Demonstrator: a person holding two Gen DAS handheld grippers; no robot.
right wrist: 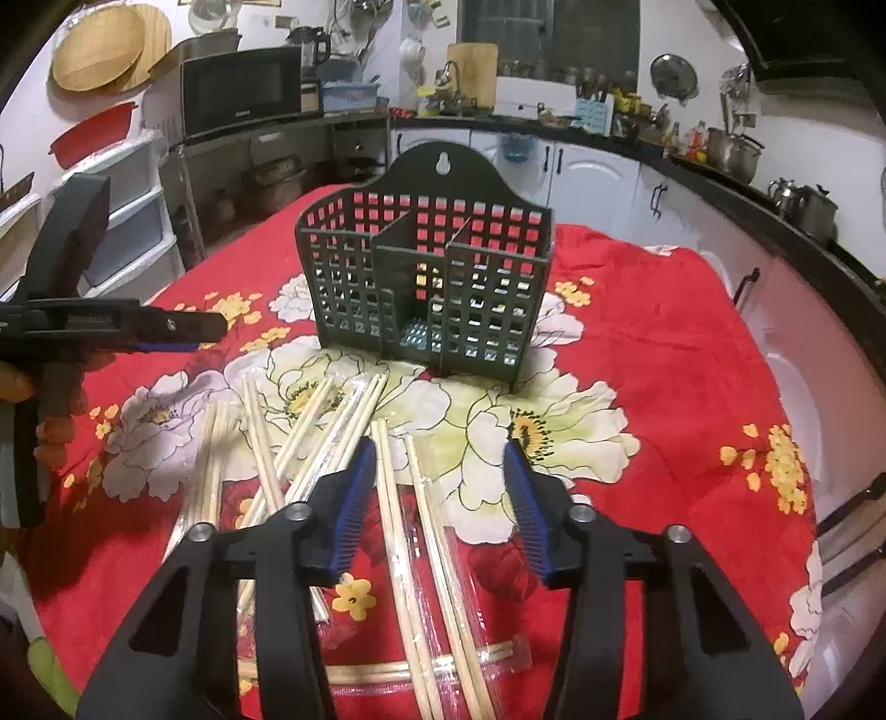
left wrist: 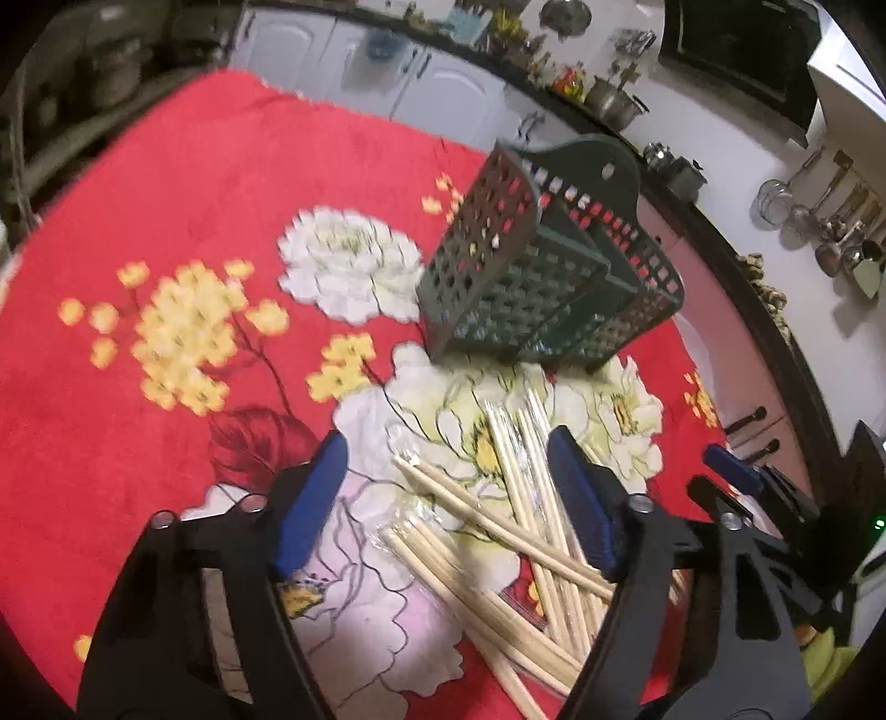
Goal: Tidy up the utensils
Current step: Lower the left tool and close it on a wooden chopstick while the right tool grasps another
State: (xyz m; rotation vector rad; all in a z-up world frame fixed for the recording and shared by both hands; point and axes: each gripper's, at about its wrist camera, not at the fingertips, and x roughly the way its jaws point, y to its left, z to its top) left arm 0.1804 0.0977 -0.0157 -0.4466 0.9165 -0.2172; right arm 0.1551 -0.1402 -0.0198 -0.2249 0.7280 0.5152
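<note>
A dark green perforated utensil holder [right wrist: 426, 288] with several compartments stands upright on the red floral cloth; it also shows in the left wrist view [left wrist: 531, 266]. Several pairs of wooden chopsticks [right wrist: 398, 515] in clear wrappers lie scattered in front of it, and under the left gripper [left wrist: 498, 520]. My left gripper [left wrist: 448, 498] is open and empty above the chopstick pile. My right gripper [right wrist: 440, 504] is open and empty, hovering over two chopstick pairs. The left gripper also shows at the left edge of the right wrist view [right wrist: 183, 329].
The red floral cloth [right wrist: 664, 354] covers the table. Kitchen counters with pots [right wrist: 736, 149], a microwave [right wrist: 243, 88] and white cabinets [left wrist: 343, 50] surround it. Hanging ladles [left wrist: 830, 221] are on the wall.
</note>
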